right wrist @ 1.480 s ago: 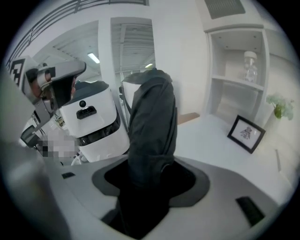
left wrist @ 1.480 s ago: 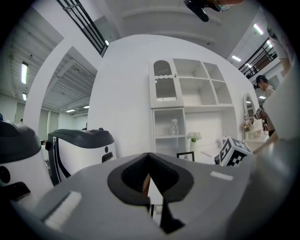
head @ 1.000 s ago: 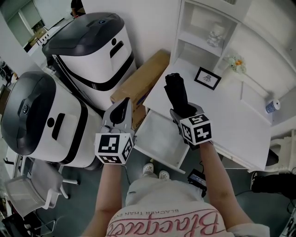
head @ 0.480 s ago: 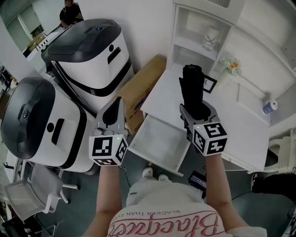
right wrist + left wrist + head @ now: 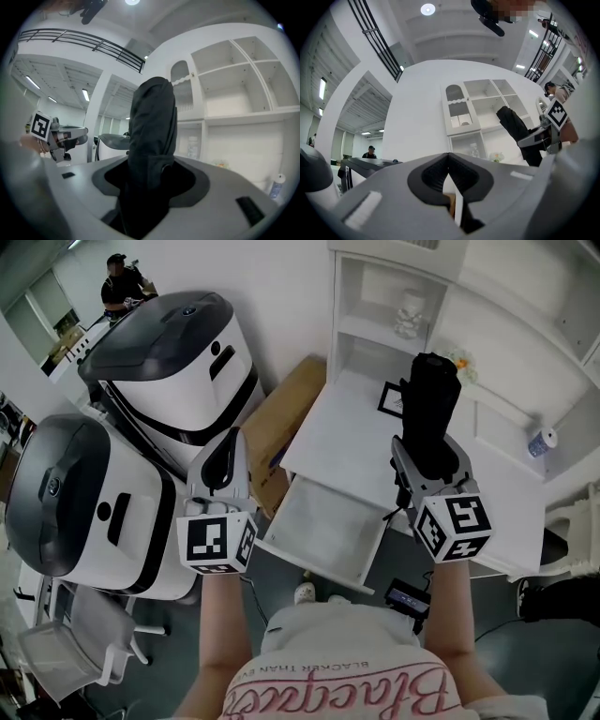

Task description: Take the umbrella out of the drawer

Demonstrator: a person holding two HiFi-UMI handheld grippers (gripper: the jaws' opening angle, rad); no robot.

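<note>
A black folded umbrella [image 5: 431, 409] stands upright above the white desk [image 5: 352, 432], and my right gripper [image 5: 427, 460] is shut on its lower part. In the right gripper view the umbrella [image 5: 152, 122] fills the space between the jaws of the right gripper [image 5: 150, 173]. The white drawer [image 5: 323, 526] hangs open under the desk's front left edge, its inside bare. My left gripper [image 5: 223, 457] is left of the drawer, shut and holding nothing. In the left gripper view the left gripper [image 5: 449, 176] has its pads together, with the umbrella [image 5: 513, 126] off to the right.
Two large white and dark-grey machines [image 5: 178, 343] [image 5: 75, 493] stand left of the desk, a cardboard box [image 5: 281, 413] leaning between them and the desk. A shelf unit [image 5: 394, 306], a small picture frame [image 5: 392, 399], flowers [image 5: 461, 362] and a small bottle [image 5: 541, 440] are at the desk's back. A chair [image 5: 66, 634] is lower left.
My right gripper has risen and moved right and farther over the desk with the umbrella in it. The left gripper has risen a little beside the drawer.
</note>
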